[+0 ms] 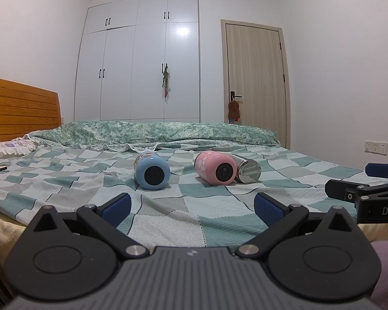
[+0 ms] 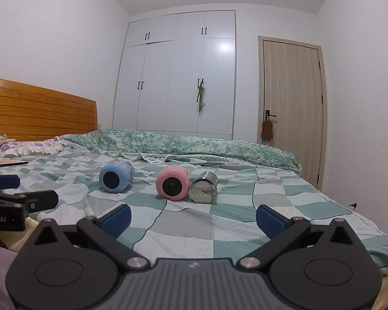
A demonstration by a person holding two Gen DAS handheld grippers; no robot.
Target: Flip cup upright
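Three cups lie on their sides on the checked bedspread, bases towards me. A blue cup (image 1: 152, 171) (image 2: 115, 177) lies on the left. A pink cup (image 1: 216, 167) (image 2: 172, 183) lies in the middle, touching a steel cup (image 1: 247, 169) (image 2: 204, 187) on its right. My left gripper (image 1: 192, 209) is open and empty, near the bed's front edge, short of the cups. My right gripper (image 2: 192, 221) is open and empty, also short of the cups. Each gripper shows at the side of the other's view.
A rolled green quilt (image 1: 155, 131) lies across the bed behind the cups. A wooden headboard (image 2: 38, 113) and pillows are at the left. A flat book or tablet (image 2: 7, 162) lies at the left. A white wardrobe (image 1: 139, 59) and a door (image 1: 256, 82) stand behind.
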